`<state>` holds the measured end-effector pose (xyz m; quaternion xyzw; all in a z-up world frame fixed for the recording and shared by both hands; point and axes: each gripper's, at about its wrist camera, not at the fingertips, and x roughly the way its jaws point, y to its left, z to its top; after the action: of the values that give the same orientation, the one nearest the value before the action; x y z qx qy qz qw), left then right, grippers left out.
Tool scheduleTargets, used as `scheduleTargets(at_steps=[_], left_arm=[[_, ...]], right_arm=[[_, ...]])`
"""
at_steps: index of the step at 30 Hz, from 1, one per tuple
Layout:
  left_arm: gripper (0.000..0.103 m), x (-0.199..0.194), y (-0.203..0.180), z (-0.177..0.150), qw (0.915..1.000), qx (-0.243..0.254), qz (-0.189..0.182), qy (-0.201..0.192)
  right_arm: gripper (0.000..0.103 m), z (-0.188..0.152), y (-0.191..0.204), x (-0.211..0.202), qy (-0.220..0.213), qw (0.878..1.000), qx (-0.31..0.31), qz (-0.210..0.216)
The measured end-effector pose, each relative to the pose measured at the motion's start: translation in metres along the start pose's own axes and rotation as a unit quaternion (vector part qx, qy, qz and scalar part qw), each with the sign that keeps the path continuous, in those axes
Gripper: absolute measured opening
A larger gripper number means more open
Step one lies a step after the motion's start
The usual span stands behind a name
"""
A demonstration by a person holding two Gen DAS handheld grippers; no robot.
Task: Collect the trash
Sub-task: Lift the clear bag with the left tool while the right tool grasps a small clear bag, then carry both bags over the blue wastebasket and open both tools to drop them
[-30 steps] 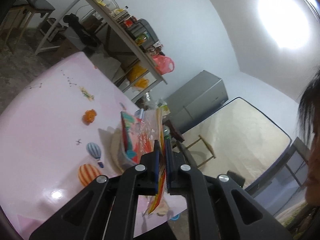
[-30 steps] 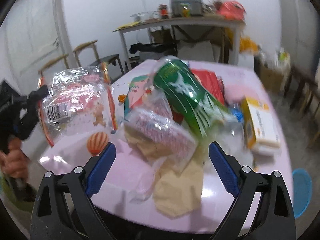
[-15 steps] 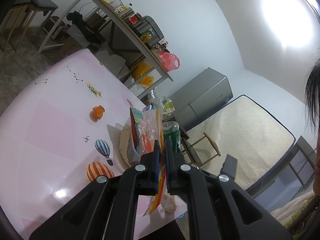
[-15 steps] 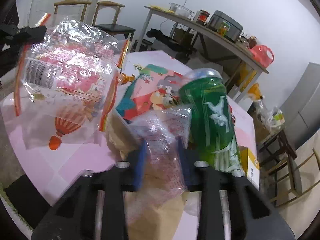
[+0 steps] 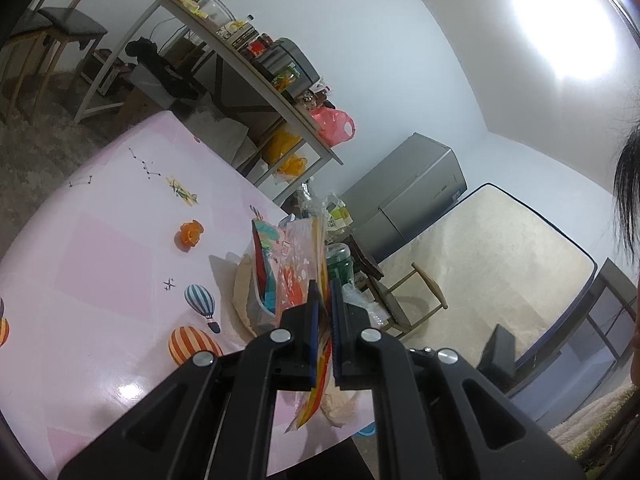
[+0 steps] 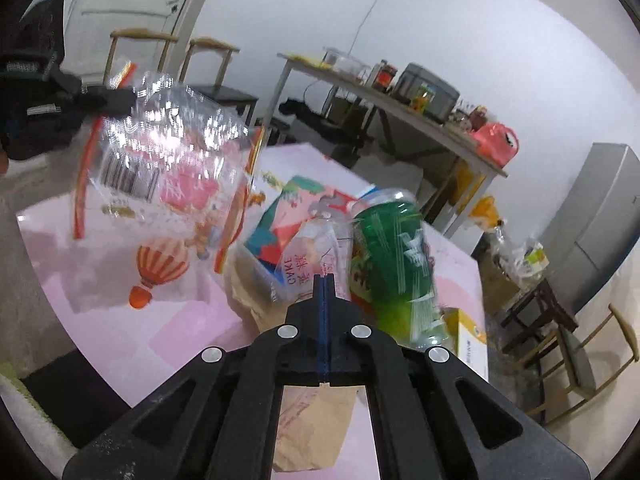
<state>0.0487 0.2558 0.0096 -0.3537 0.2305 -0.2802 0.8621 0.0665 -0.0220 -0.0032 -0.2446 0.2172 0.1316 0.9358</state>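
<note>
My left gripper point(image 5: 325, 294) is shut on the edge of a clear plastic bag with red trim point(image 5: 304, 264), holding it up above the pink table point(image 5: 100, 264); the same bag hangs open at the upper left of the right wrist view point(image 6: 168, 172). My right gripper point(image 6: 325, 280) is shut on a clear printed wrapper point(image 6: 316, 256) and lifts it over the pile. Beside it lie a green bottle point(image 6: 396, 268), a colourful carton point(image 6: 296, 220) and brown paper point(image 6: 316, 428).
A yellow box point(image 6: 470, 344) lies at the table's right edge. An orange peel point(image 5: 190, 234) sits mid-table. A long shelf table point(image 6: 400, 100) with jars stands behind, chairs point(image 6: 208, 72) at the left, a grey fridge point(image 6: 600, 216) at the right.
My right gripper closed on the clear wrapper and lifted it from the pile. My left gripper held the bag and shifted only slightly.
</note>
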Motion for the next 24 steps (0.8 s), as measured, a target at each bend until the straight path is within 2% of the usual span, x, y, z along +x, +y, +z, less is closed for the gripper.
scheduleTargets(at_steps=[11,18,22,24], left_arm=[[0.004,-0.005,-0.043,0.005,0.999,0.043,-0.01,-0.008],[0.004,0.022,-0.096,0.006,0.9944,0.09,-0.052,0.021],[0.004,0.059,-0.122,0.001,0.988,0.115,-0.088,0.054],[0.004,0.076,-0.124,-0.004,0.9866,0.115,-0.093,0.069]], right_arm=[[0.0,0.011,-0.05,-0.044,-0.065,0.992,0.107,0.013],[0.0,-0.011,-0.096,-0.083,-0.095,0.981,0.163,-0.038],[0.0,-0.033,-0.128,-0.098,-0.088,0.973,0.194,-0.087],[0.0,-0.044,-0.137,-0.106,-0.081,0.97,0.204,-0.107]])
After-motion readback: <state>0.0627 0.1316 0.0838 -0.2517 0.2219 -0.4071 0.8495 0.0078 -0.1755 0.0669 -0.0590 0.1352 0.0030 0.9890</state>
